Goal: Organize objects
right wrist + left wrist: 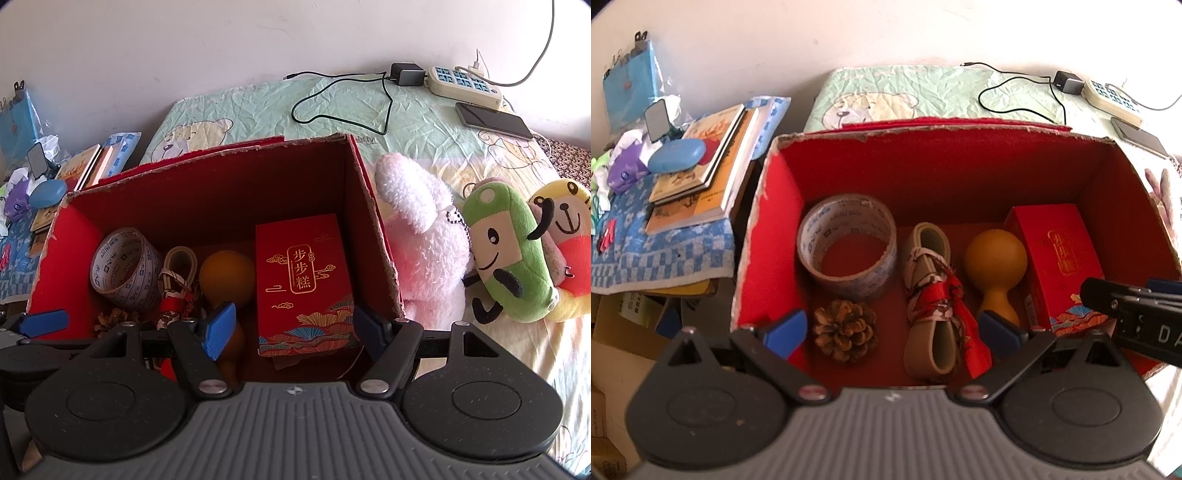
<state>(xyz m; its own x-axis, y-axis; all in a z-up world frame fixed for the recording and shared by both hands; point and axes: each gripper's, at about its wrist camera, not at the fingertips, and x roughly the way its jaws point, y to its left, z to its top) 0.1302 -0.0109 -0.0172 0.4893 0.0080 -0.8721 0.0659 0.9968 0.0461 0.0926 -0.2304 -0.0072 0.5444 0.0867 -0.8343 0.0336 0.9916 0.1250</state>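
Note:
An open red-lined cardboard box (945, 173) (221, 177) stands on the bed. In it lie a tape roll (847, 251) (123, 267), a pine cone (846, 330) (116, 319), a beige strap bundle tied with red ribbon (932, 295) (177, 284), an orange gourd (995, 264) (227, 278) and a red gift carton (1060, 258) (304, 284). My left gripper (892, 332) is open and empty above the pine cone and the bundle. My right gripper (295, 326) is open, its fingers either side of the red carton's near end, gripping nothing.
Plush toys lie right of the box: a pink one (421, 236), a green one (506, 254), a yellow one (569, 236). A power strip (465, 83), a charger cable (369, 107) and a phone (493, 120) lie at the back. A side table (657, 236) with books (701, 166) stands left.

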